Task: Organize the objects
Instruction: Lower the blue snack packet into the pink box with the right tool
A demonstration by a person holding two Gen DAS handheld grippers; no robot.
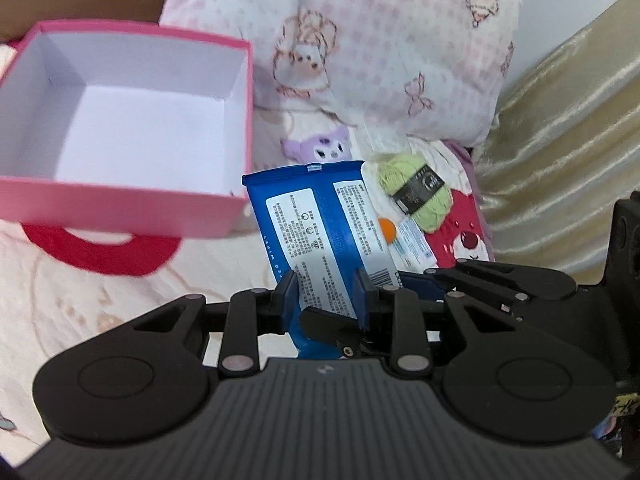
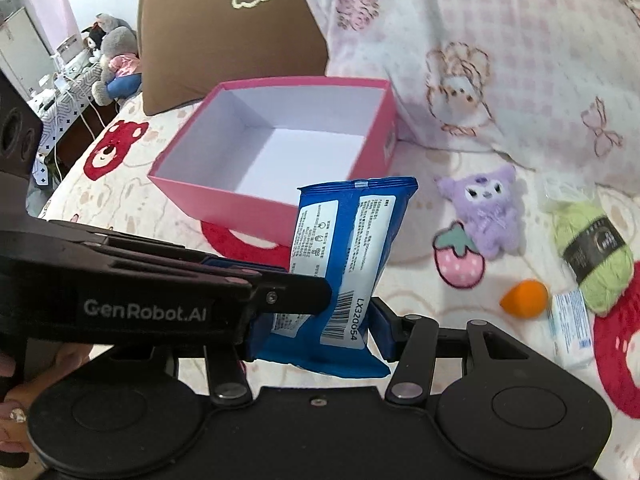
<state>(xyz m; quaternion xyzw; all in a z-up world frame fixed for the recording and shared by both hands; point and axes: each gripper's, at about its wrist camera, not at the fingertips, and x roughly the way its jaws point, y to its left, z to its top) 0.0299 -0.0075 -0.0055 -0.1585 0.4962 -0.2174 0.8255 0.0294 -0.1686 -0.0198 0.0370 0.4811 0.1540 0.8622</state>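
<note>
Your left gripper [image 1: 326,296] and right gripper [image 2: 320,320] both clamp the blue wipes pack [image 2: 344,264], jaws narrowly apart.

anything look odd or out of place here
The blue wipes pack is the odd one: both grippers clamp its lower end at once, left and right, holding it upright in the air. The pink box is empty; the other items lie loose on the bed.

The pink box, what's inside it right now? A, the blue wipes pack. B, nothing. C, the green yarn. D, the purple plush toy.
B: the pink box shows only its bare white floor; the wipes pack is held up in front of it.
</note>
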